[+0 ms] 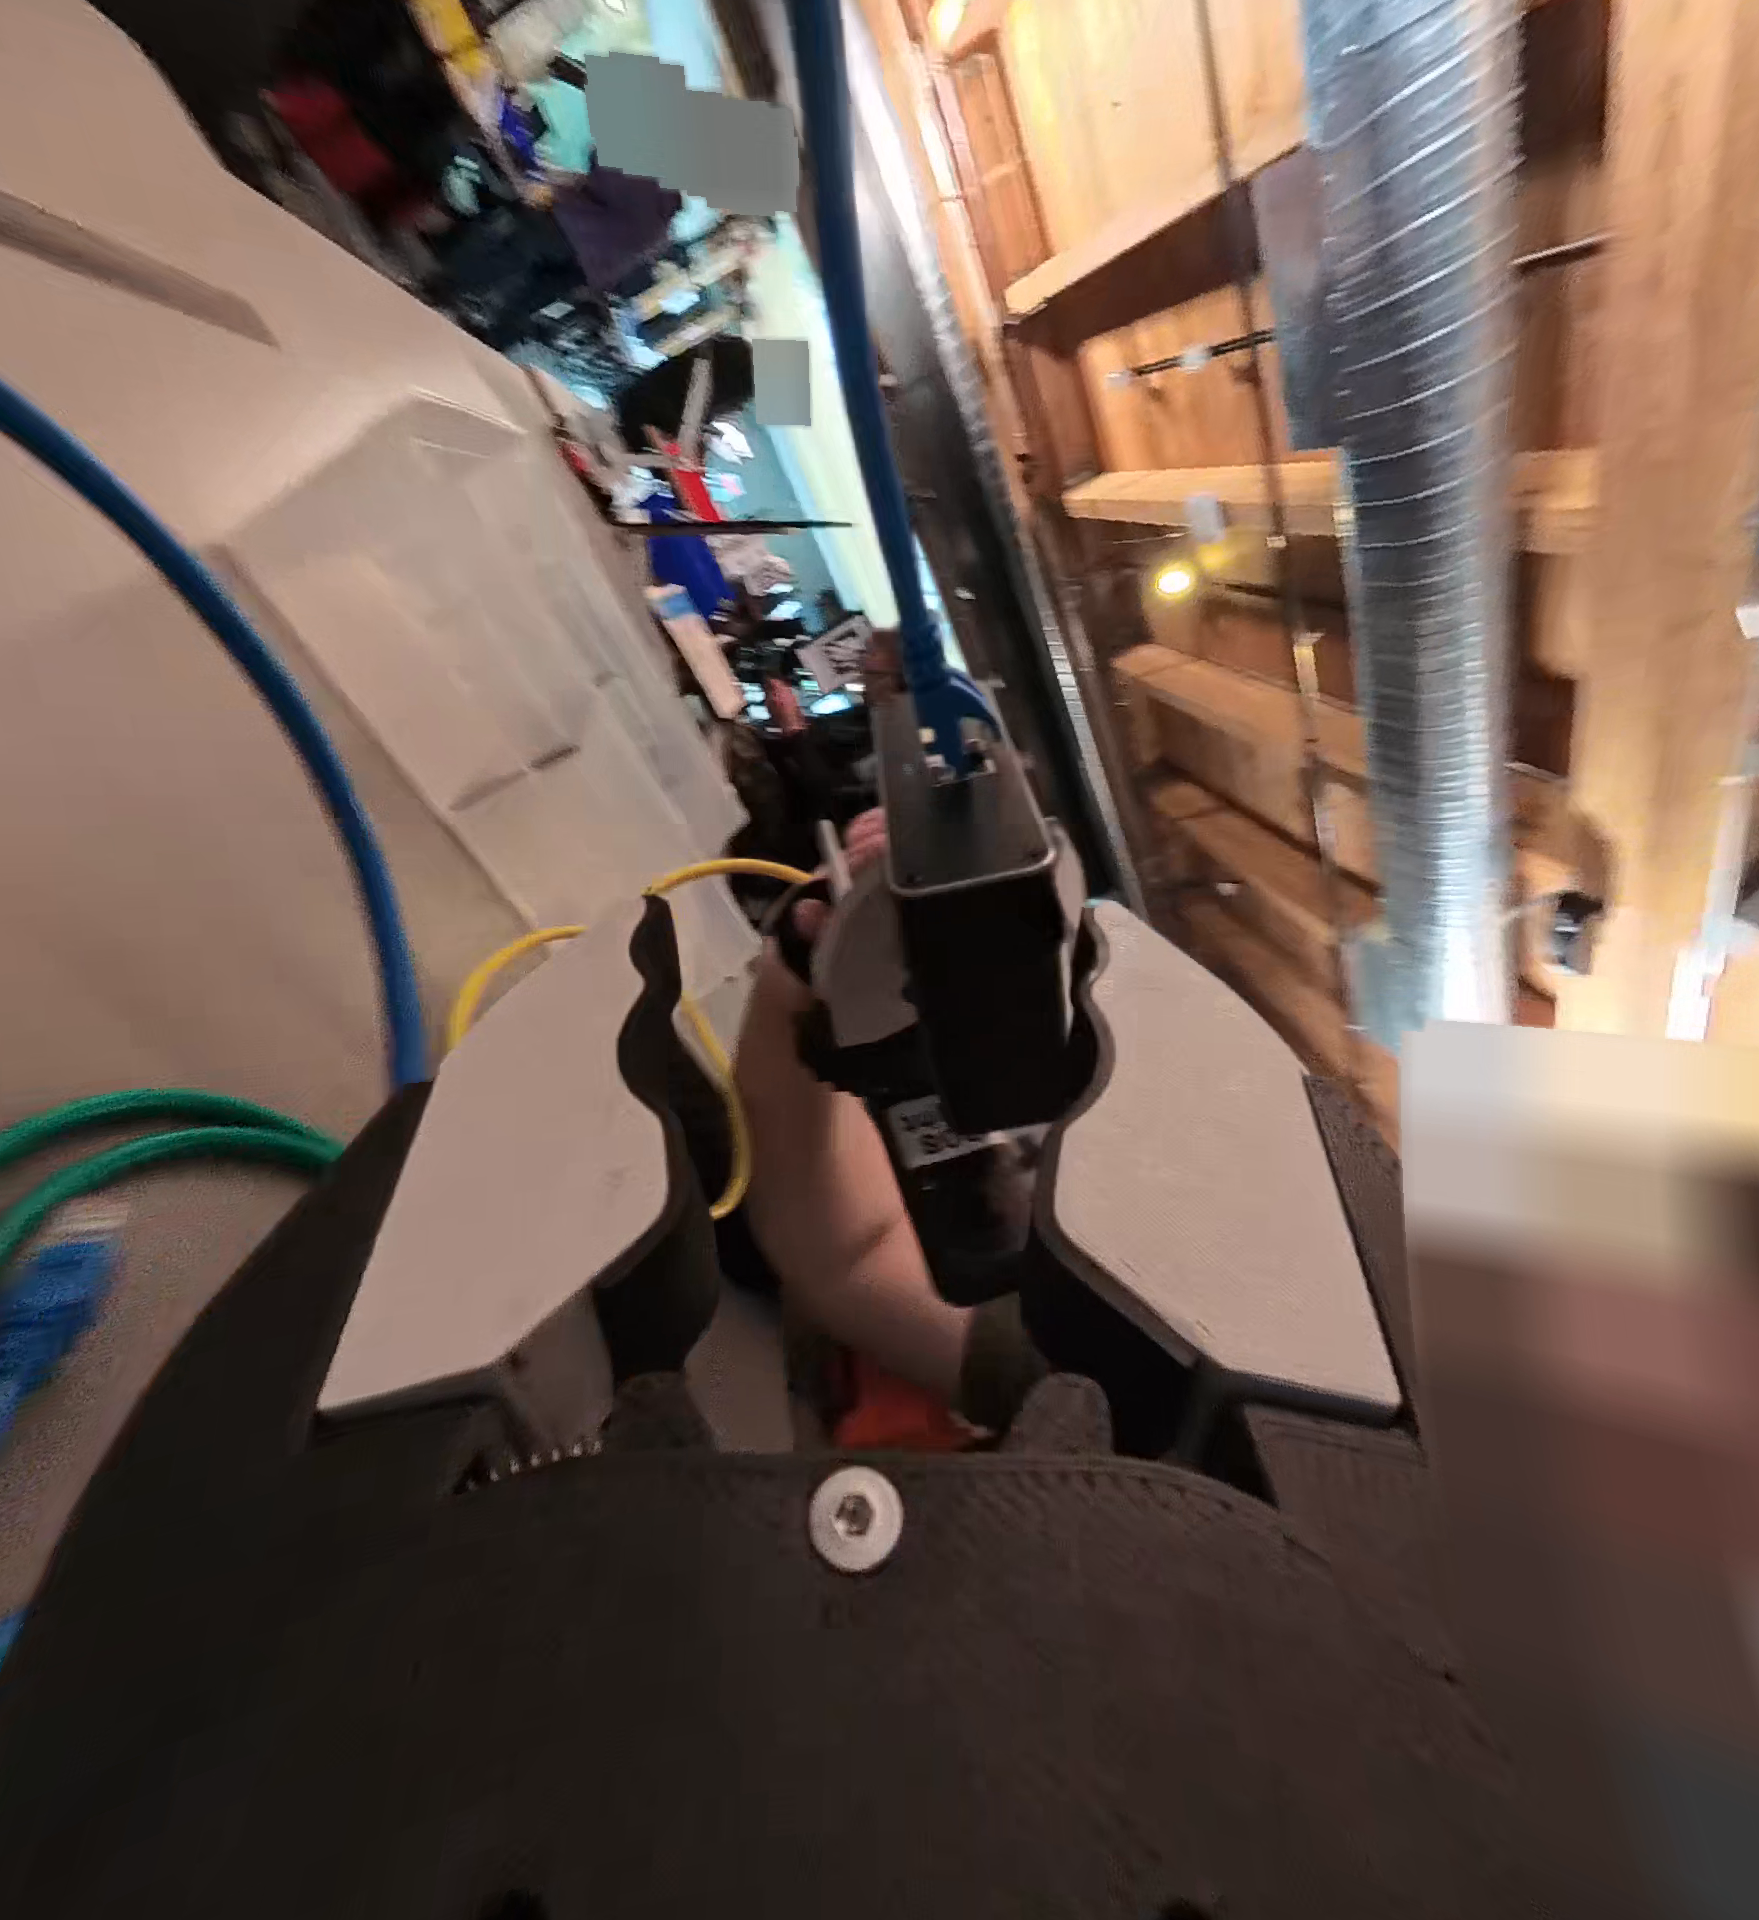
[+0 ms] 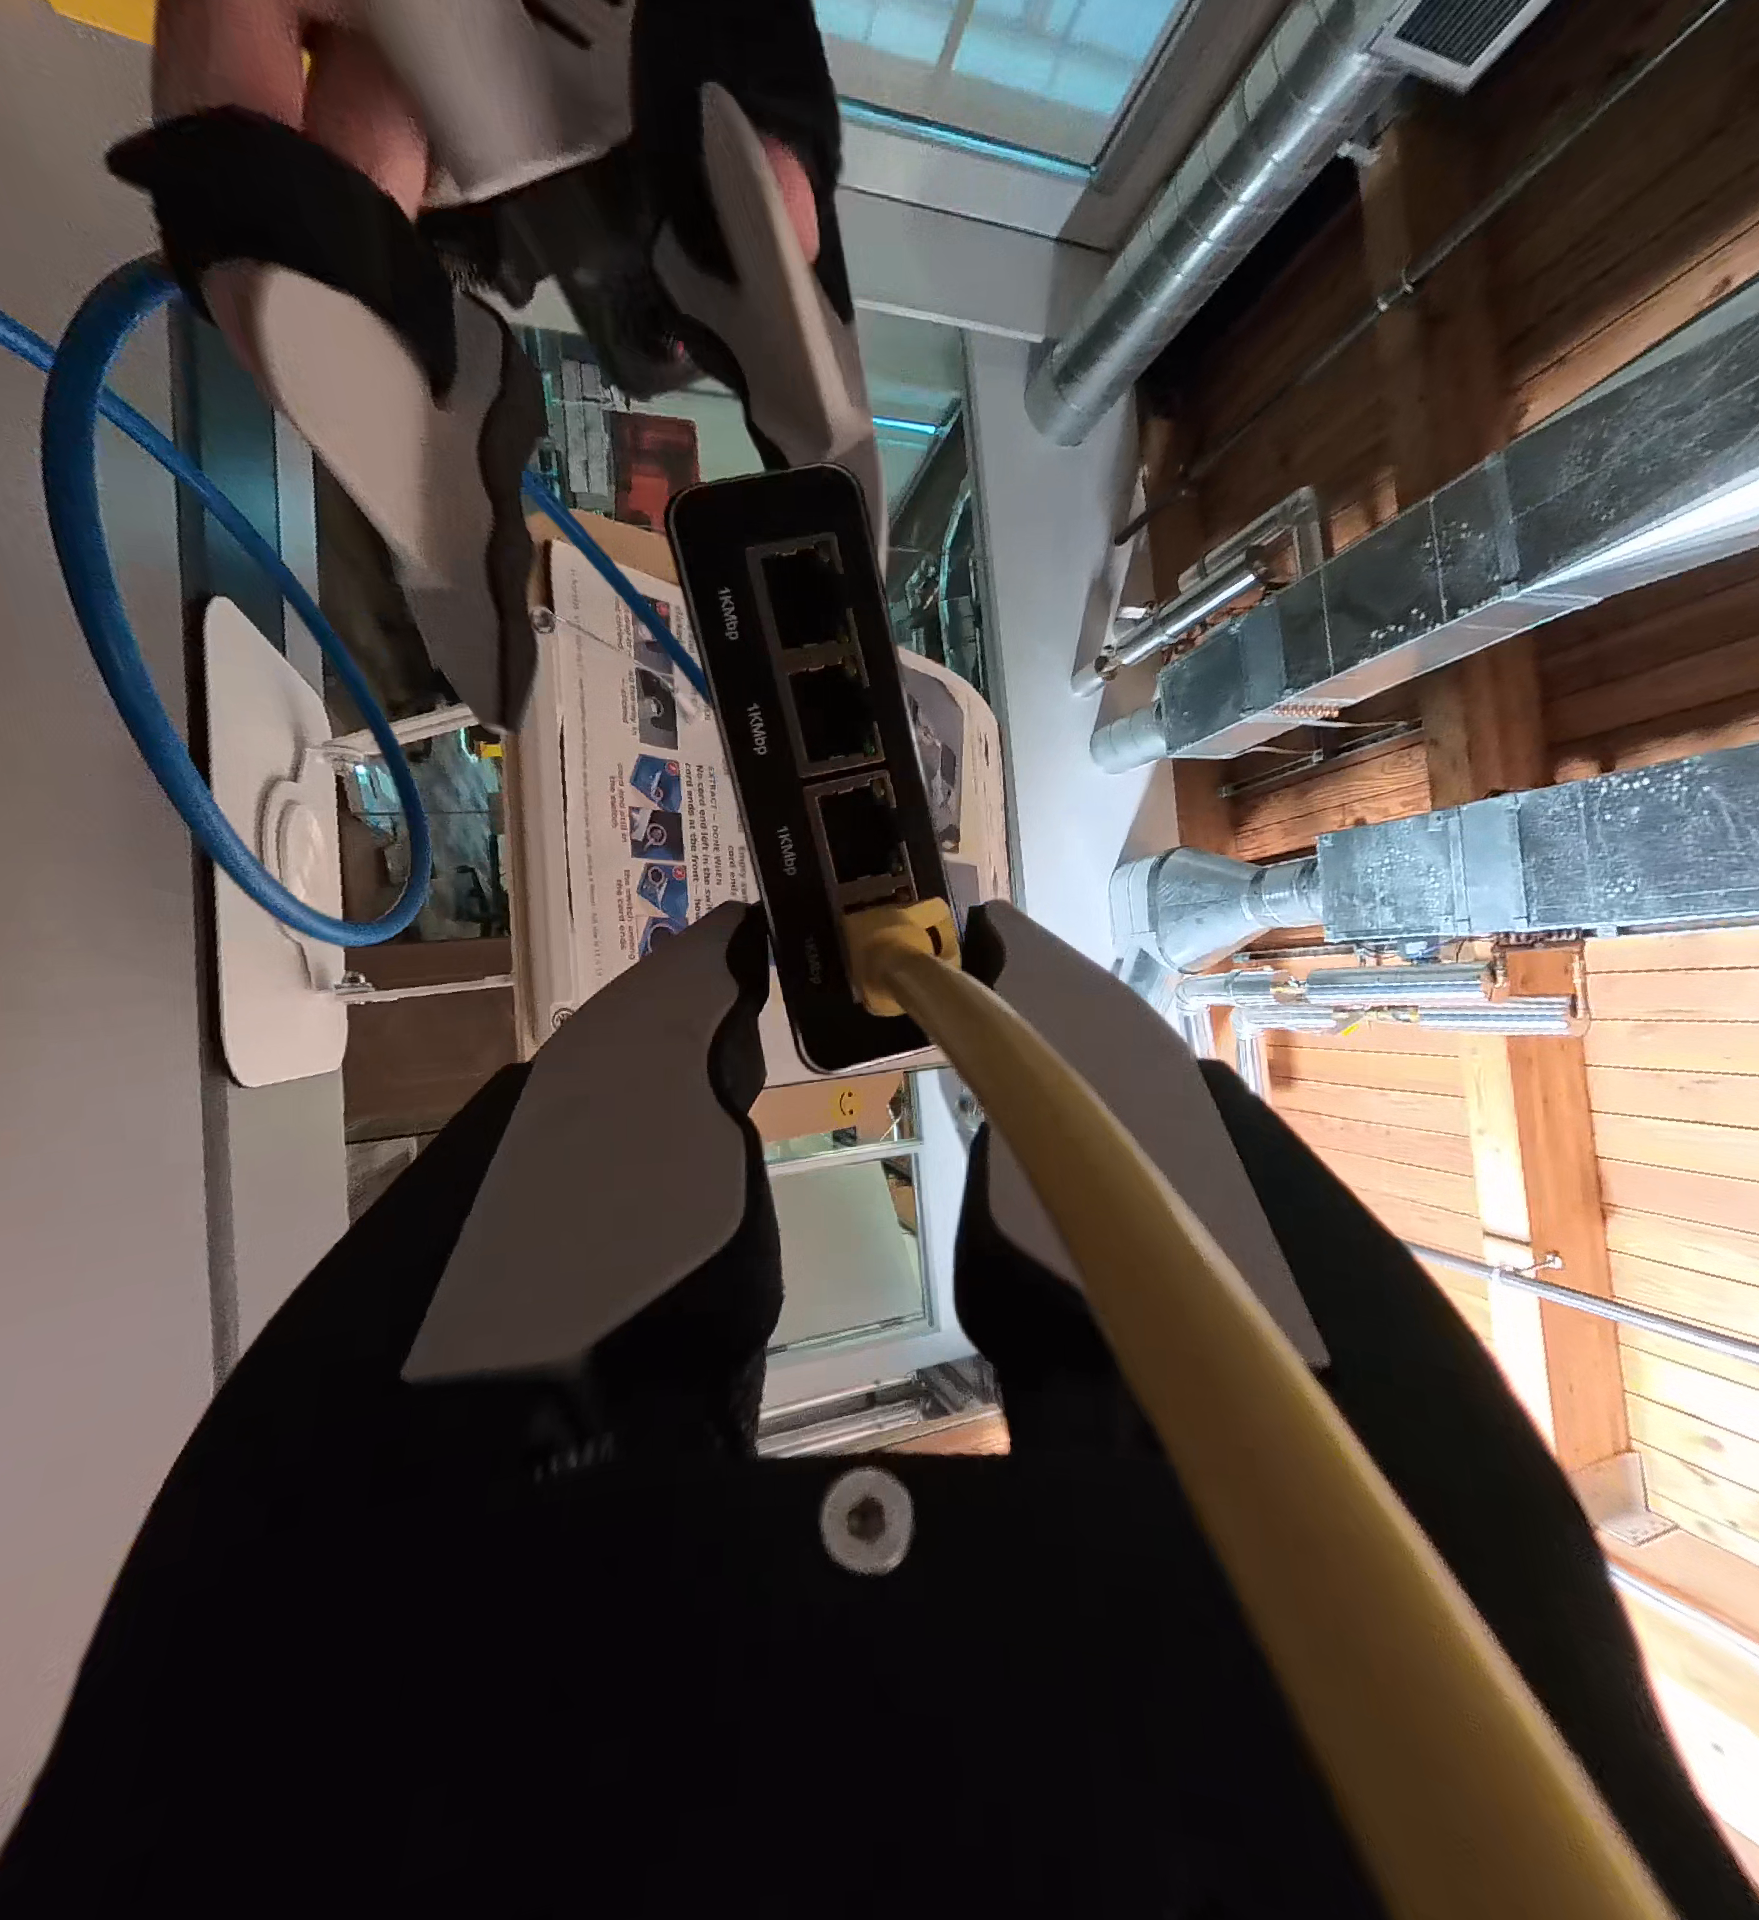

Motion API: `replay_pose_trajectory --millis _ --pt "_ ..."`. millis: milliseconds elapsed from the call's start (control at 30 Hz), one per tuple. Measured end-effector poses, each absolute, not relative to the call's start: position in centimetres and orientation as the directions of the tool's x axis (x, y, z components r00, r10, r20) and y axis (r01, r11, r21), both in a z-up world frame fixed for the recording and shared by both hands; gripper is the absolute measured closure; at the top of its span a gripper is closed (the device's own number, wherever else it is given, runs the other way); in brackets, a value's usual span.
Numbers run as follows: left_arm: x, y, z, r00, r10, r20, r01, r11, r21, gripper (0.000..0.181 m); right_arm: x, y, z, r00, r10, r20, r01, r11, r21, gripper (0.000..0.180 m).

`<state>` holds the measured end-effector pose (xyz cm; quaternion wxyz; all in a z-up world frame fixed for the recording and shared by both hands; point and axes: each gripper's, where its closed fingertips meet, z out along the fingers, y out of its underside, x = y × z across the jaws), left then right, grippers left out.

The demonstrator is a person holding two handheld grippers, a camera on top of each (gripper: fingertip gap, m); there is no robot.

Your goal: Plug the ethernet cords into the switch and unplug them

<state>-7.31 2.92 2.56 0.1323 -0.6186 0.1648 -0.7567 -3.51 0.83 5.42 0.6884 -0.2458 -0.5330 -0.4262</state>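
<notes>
Both grippers' grey fingers spread: glossy black rectangular switch, yellow plug seated.

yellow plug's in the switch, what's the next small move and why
Probably close the left gripper on the switch: its jaws stand wider than the body, with one finger against it. The yellow plug looks seated in the end port, the right gripper straddling it, so steady the switch before any pull.
</notes>
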Motion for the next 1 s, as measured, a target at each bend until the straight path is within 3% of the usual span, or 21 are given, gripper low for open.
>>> replay_pose_trajectory --millis 133,233,533,633,767,900,1000 --pt "-5.8 0.8 3.0 -0.293 -0.334 0.896 -0.081 -0.925 -0.371 0.113 -3.9 1.0 4.7 0.034 -0.325 0.945 0.843 0.517 0.148 0.143" --pt "-5.3 0.1 3.2 -0.345 -0.316 0.884 -0.091 -0.926 -0.366 0.144 -4.3 1.0 4.1 0.006 -0.322 0.947 0.833 0.526 0.173 0.143" --pt "-4.6 -0.2 1.8 -0.278 -0.357 0.892 -0.107 -0.911 -0.398 0.137 -4.5 1.2 3.3 -0.044 -0.324 0.945 0.821 0.527 0.219 0.143" --pt "-4.3 0.0 1.5 -0.287 -0.329 0.899 -0.102 -0.923 -0.371 0.144 -4.6 1.3 2.9 -0.06 -0.324 0.944 0.819 0.525 0.232 0.143" --pt "-4.2 0.8 1.9 -0.345 -0.277 0.897 -0.038 -0.951 -0.308 0.144 -4.3 1.8 3.2 -0.028 -0.31 0.95 0.835 0.515 0.193 0.141" --pt "-4.9 2.2 2.6 -0.426 -0.209 0.88 0.055 -0.977 -0.205 0.144 -2.0 3.6 5.0 0.08 -0.321 0.944 0.906 0.417 0.065 0.135" --pt "-5.9 3.1 3.7 -0.476 -0.22 0.851 0.125 -0.975 -0.183 0.144 -1.1 4.8 4.2 0.173 -0.199 0.965 0.91 0.408 -0.079 0.135"
